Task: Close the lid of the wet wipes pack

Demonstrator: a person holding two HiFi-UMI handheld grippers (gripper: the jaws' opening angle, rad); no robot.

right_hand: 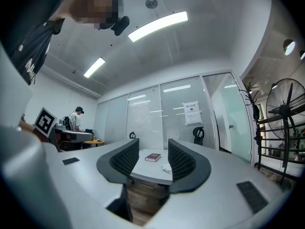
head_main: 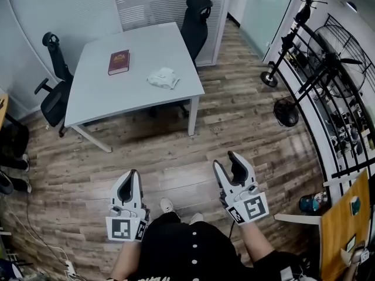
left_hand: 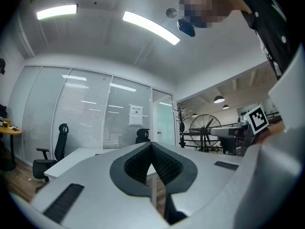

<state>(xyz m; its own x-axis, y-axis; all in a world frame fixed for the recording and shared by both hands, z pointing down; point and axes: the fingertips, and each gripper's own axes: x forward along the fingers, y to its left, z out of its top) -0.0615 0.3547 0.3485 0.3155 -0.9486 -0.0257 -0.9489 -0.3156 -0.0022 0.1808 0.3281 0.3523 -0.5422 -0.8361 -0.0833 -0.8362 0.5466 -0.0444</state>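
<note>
Wet wipes pack (head_main: 163,78) is lying well ahead on the table (head_main: 117,98); left gripper (head_main: 133,175) fingers pressing together, right gripper (head_main: 226,160) fingers spread, empty.

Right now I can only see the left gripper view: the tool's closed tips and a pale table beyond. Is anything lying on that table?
Observer: Yes. The head view shows a white wipes pack on the table, toward its right side.
Operator: Is it alone up there?
Observer: No. A dark red book lies to its left, apart from it.
Operator: And what is the other tool doing?
Observer: The right tool is open, with nothing between its jaws, and it is short of the table.
</note>
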